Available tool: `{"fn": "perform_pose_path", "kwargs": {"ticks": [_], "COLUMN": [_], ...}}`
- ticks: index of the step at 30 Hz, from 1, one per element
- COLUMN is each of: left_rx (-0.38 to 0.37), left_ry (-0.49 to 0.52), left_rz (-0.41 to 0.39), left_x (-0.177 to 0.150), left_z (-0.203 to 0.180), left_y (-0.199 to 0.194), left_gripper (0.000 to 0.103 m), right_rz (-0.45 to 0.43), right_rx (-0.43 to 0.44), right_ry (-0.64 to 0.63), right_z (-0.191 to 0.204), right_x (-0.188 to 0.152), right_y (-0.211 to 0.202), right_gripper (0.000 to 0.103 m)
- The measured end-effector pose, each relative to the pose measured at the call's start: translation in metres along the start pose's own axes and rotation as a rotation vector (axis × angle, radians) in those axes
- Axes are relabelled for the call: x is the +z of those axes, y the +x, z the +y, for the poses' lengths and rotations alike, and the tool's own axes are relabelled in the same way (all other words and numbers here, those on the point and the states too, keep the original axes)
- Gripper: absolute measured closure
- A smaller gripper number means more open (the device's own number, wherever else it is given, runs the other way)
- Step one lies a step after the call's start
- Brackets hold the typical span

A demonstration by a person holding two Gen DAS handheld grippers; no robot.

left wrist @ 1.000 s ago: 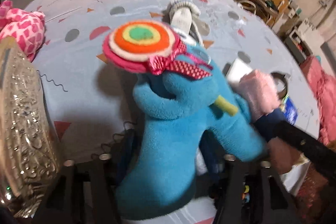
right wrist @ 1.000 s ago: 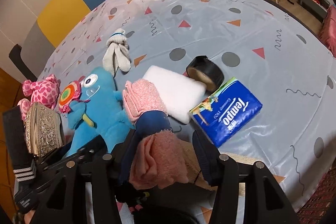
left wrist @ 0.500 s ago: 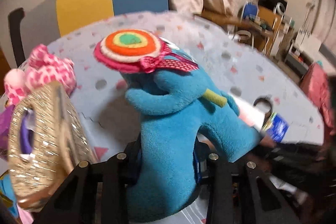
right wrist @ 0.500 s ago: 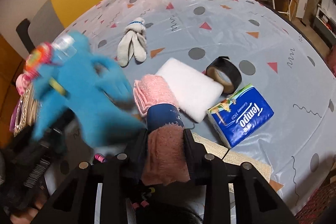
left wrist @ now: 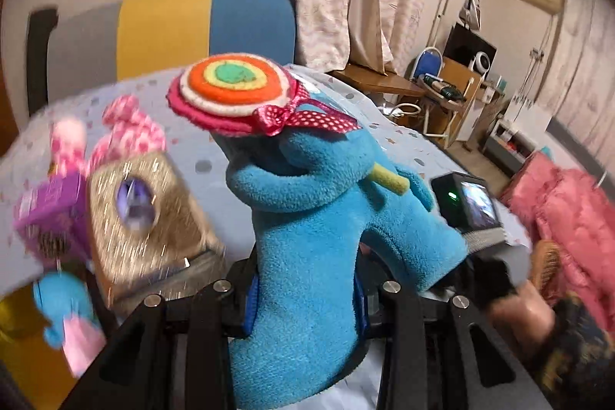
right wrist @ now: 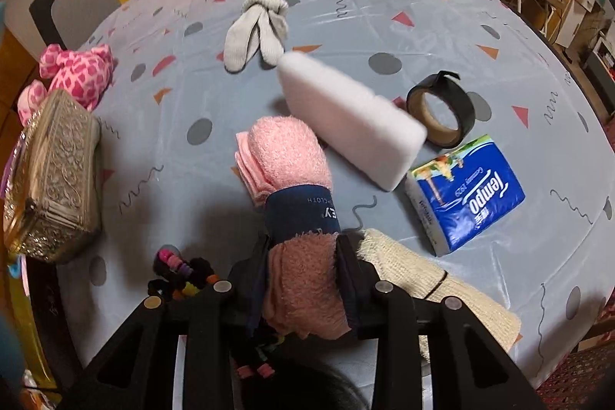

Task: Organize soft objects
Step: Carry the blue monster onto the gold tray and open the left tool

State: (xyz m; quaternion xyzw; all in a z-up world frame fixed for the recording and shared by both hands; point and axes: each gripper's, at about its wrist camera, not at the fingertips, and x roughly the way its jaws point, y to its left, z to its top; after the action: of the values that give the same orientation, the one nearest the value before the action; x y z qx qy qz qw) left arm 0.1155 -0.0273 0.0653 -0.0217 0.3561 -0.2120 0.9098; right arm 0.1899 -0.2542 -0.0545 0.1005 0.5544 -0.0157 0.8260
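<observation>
The left claw [left wrist: 307, 291] is squeezed shut on the blue plush monster [left wrist: 319, 237] and has just lifted it up off the table [right wrist: 384, 18], while the right claw [right wrist: 303, 256] has just closed tight on the pink rolled towel [right wrist: 288, 156]. Past it, the white sponge [right wrist: 346, 118] lies at one o'clock and the gray glove [right wrist: 257, 25] at twelve. Both soft things look ready to be put away.

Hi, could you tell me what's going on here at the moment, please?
A person is sorting soft things on a patterned table with a gripper in each hand. The left gripper is clamped on a blue plush toy and holds it in the air. The right gripper grips a rolled pink towel. A sock, sponge, tape roll and tissue pack lie beyond it.
</observation>
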Motion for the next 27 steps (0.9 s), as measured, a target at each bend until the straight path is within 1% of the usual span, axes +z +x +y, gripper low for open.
{"fn": "perform_pose_path", "kwargs": {"ticks": [1,4,6,11,14,15,17,22,25,27], "left_rx": [-0.014,0.009,0.006,0.068,0.167,0.187,0.268,0.438,0.485,0.500], "left_ry": [-0.024,-0.045,-0.070,-0.164,-0.212,-0.221,-0.238,-0.269,-0.301,-0.312], "left_rz": [0.004,-0.006,-0.006,-0.007,0.005,0.009,0.028,0.075,0.129,0.156], "left_x": [-0.006,-0.024,-0.033,-0.064,-0.085,-0.090,-0.105,-0.132,-0.149,-0.154], "left_z": [0.006,0.021,0.031,0.076,0.114,0.123,0.150,0.208,0.243,0.253], "left_y": [-0.009,-0.034,-0.048,-0.094,-0.123,-0.128,-0.142,-0.154,-0.148,-0.141], "left_gripper": [0.066,0.066,0.066,0.066,0.066,0.066,0.066,0.066,0.066,0.065], "right_rz": [0.003,0.004,0.002,-0.005,-0.004,-0.001,0.001,-0.001,-0.004,-0.006], "right_rx": [-0.004,-0.021,-0.032,-0.062,-0.077,-0.084,-0.094,-0.101,-0.105,-0.113], "right_ry": [-0.005,-0.022,-0.034,-0.068,-0.087,-0.095,-0.107,-0.113,-0.116,-0.126], "right_z": [0.002,0.004,0.006,0.014,0.018,0.020,0.022,0.020,0.022,0.023], "right_x": [-0.002,-0.001,-0.001,-0.001,0.000,0.000,-0.001,-0.005,-0.006,-0.006], "right_y": [0.001,0.003,0.005,0.009,0.011,0.013,0.014,0.010,0.009,0.009], "right_gripper": [0.069,0.069,0.069,0.069,0.068,0.068,0.068,0.068,0.068,0.068]}}
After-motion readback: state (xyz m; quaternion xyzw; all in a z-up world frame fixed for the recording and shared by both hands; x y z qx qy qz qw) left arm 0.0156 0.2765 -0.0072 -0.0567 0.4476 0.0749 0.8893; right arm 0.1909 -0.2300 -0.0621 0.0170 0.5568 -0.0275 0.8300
